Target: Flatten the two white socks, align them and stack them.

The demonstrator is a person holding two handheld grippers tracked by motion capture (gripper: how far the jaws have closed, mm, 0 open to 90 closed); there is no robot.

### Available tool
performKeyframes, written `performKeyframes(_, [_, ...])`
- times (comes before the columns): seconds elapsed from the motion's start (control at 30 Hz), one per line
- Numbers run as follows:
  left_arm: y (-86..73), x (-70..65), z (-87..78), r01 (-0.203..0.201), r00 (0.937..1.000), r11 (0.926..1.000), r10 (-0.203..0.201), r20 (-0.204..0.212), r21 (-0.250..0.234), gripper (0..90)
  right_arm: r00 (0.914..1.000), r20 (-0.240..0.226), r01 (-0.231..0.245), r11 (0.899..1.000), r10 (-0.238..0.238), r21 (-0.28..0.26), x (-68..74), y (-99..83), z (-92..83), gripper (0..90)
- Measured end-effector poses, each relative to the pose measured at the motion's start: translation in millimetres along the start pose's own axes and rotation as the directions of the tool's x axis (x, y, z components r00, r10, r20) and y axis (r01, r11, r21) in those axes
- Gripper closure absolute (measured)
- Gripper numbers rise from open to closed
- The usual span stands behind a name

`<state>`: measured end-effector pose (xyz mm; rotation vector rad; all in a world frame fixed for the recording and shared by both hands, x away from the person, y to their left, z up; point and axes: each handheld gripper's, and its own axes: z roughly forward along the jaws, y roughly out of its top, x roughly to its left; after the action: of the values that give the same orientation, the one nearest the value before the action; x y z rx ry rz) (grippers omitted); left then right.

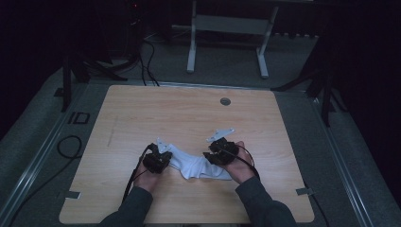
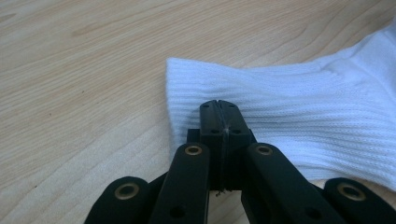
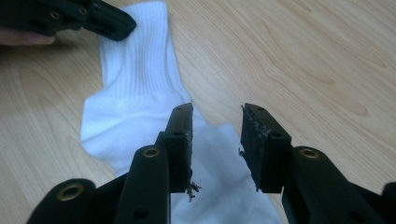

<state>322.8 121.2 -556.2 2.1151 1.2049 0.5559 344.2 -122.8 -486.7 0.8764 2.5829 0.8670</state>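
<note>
Your left gripper had its jaws pressed tight together on the ribbed end of the white sock. Your right gripper had its jaws spread apart, above the other end of the sock. The sock lay bent on the wooden table, between your two hands.

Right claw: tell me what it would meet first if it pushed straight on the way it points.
Probably the white sock. The right claw stands open over it, aimed along the fabric toward the ribbed cuff, where the left claw sits. How high it hovers above the sock is unclear.
</note>
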Motion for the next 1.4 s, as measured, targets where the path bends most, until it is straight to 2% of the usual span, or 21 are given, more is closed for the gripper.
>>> performKeyframes(0.3, [-5.1, 2.1, -5.5, 0.024, 0.9996, 0.9997, -0.024, 0.014, 0.005, 89.9, 0.9997, 0.016, -0.018, 0.999, 0.018, 0.031, -4.2, -16.1, 0.6, 64.1])
performKeyframes(0.57, [-7.9, 1.8, -8.9, 0.033, 0.9994, 0.9994, -0.033, 0.011, 0.009, 89.8, 0.999, 0.011, -0.043, 0.998, 0.043, 0.047, -5.9, -27.1, 3.4, 61.9])
performKeyframes(0.73, [-9.6, 1.6, -11.7, 0.025, 0.9996, 0.9994, -0.026, 0.011, 0.022, 89.8, 0.9982, 0.008, -0.06, 0.997, 0.06, 0.055, -6.6, -33.5, 6.3, 61.8])
performKeyframes(1.0, [-11.8, -0.3, -14.1, 0.037, 0.9993, 0.9991, -0.037, 0.007, 0.021, 89.8, 0.9965, 0.004, -0.084, 0.995, 0.084, 0.062, -6.9, -39.1, 10.3, 61.6])
performKeyframes(1.23, [-13.1, -1.2, -15.9, 0.028, 0.9996, 0.9993, -0.028, 0.003, 0.026, 89.8, 0.993, 0.023, -0.118, 0.988, 0.116, 0.096, -9.2, -46.8, 18.5, 61.6])
performKeyframes(1.33, [-13.2, -2.2, -16.0, 0.022, 0.9997, 0.9994, -0.022, -0.004, 0.026, 89.8, 0.992, 0.018, -0.126, 0.986, 0.125, 0.107, -10.3, -49.9, 21.2, 64.0])
performKeyframes(1.4, [-13.4, -2.7, -16.3, 0.02, 0.9998, 0.9994, -0.019, -0.006, 0.027, 89.8, 0.9924, 0.014, -0.123, 0.986, 0.122, 0.116, -9.6, -51.0, 23.1, 72.6])
